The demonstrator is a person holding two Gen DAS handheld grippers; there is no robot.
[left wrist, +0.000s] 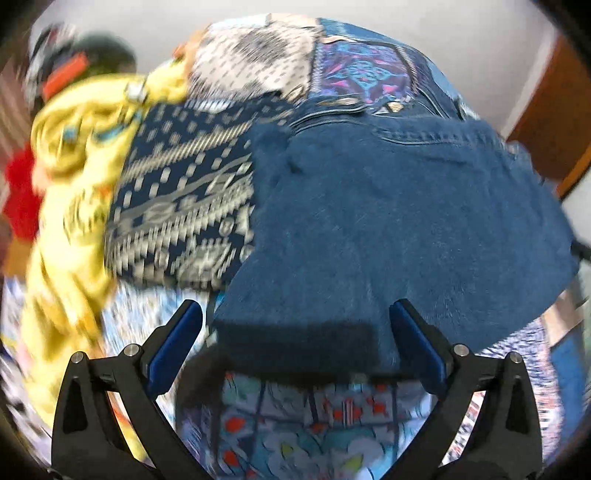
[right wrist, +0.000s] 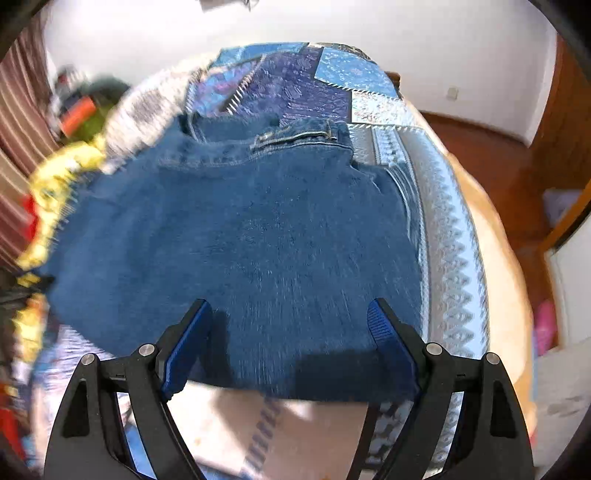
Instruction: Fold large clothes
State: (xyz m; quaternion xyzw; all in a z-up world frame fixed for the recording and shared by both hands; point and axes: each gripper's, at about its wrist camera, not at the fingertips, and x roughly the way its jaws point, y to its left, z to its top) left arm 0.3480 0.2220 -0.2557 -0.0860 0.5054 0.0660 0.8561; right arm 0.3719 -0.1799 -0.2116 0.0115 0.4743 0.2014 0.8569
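A pair of blue jeans point(left wrist: 388, 221) lies folded flat on a patchwork bedspread point(left wrist: 295, 424), waistband at the far end. It fills the middle of the right wrist view point(right wrist: 240, 240) too. My left gripper point(left wrist: 295, 321) is open, its blue pads point(left wrist: 177, 347) spread just above the near edge of the jeans. My right gripper point(right wrist: 290, 317) is open too, its pads point(right wrist: 391, 343) standing either side of the jeans' near edge. Neither holds anything.
A heap of yellow cloth point(left wrist: 74, 184) and a navy patterned cloth point(left wrist: 184, 203) lie left of the jeans. The bed's right edge point(right wrist: 491, 258) drops to a wooden floor point(right wrist: 498, 158). A white wall point(right wrist: 332, 22) is behind.
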